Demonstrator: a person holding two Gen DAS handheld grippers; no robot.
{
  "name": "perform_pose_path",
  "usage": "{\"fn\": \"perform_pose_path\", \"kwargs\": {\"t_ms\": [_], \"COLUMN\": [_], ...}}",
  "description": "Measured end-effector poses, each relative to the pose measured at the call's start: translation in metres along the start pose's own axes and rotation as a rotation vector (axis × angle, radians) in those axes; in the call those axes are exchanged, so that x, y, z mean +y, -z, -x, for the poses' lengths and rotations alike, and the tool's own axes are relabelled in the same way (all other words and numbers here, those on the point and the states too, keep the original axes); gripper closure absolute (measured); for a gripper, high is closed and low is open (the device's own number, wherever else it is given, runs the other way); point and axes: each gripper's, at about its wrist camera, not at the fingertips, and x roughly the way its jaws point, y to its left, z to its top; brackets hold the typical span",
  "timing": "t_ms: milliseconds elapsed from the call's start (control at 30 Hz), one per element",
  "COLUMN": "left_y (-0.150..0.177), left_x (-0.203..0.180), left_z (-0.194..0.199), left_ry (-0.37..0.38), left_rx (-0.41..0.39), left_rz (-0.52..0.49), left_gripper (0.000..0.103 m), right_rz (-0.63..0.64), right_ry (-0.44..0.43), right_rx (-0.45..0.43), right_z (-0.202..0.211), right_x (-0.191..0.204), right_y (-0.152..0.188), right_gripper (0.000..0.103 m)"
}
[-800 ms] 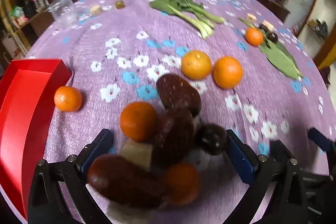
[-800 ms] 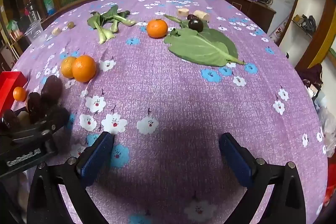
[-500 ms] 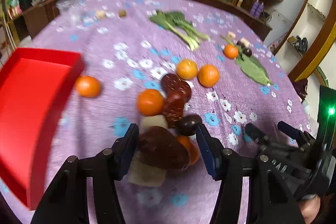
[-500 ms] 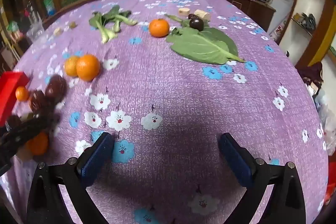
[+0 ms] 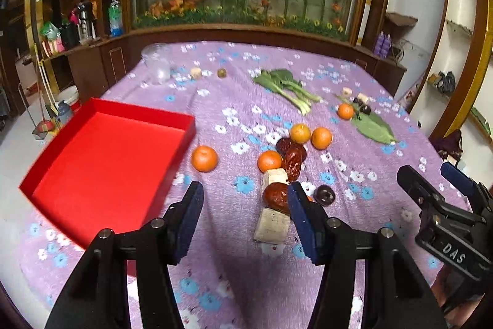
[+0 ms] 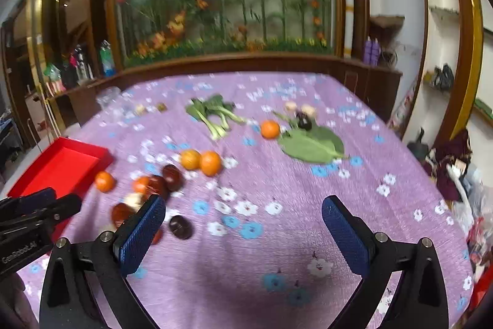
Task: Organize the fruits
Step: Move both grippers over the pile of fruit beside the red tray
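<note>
Nearest the lens, the left gripper hangs above the purple floral tablecloth, its blue-padded jaws spread and holding nothing. Just past its right pad, at about one o'clock, a pale cork-like block lies touching a glossy red date, with a dark plum close beside them. At three o'clock the right gripper reaches in, jaws likewise wide apart and empty. Farther on, at twelve o'clock, two more dates sit against a mandarin; another mandarin rests near the rim of the empty red tray, which fills the ten o'clock side. Beyond lie an orange pair, bok choy and a large leaf.
</note>
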Motion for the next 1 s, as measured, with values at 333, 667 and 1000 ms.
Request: {"fn": "perform_pose_path", "kwargs": {"t_ms": [333,667,1000], "left_y": [-0.006,-0.089,-0.166], "left_x": [-0.001,0.018,0.027], "left_z": [0.084,0.234,0.279], "left_ry": [-0.047,0.016,-0.068], "left_rx": [-0.188,-0.472,-0.561], "left_rz": [-0.039,-0.027,-0.078], "left_gripper": [0.047,0.046,0.014], "right_rz": [0.061,0.192,0.179], "right_ry": [-0.03,-0.014,-0.132], "right_rx": [-0.155,-0.489,-0.558], "right_z": [0.067,0.196,0.262], "right_x": [0.025,0.039,0.038], "right_y": [-0.002,-0.074,-0.183], "right_gripper": [0.0,0.0,0.0]}}
